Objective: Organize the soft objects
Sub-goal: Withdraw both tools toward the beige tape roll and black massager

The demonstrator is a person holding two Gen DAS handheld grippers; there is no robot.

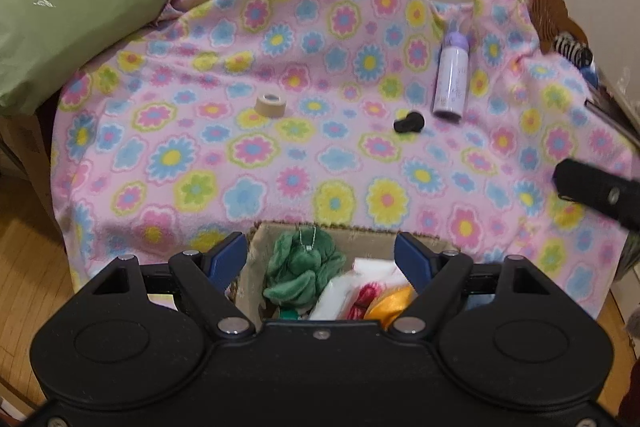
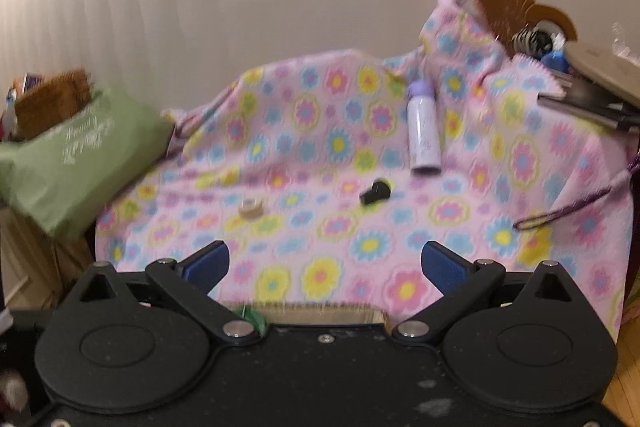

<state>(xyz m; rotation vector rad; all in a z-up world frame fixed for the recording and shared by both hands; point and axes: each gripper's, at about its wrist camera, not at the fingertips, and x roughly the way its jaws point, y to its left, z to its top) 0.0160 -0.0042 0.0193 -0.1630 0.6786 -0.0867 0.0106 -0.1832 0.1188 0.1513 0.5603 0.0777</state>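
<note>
My jaws are hanging spread, pinching nothing, above the box (image 1: 256,279) holding a green plush (image 1: 304,267); beyond it, a flowered blanket (image 1: 280,131) is covering the desk.

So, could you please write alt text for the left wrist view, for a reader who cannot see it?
The open left gripper hangs over a box holding a green plush and other soft items. Beyond it, a flowered pink blanket carries a tape roll, a small black object and a lilac bottle; a green cushion sits at left.
</note>
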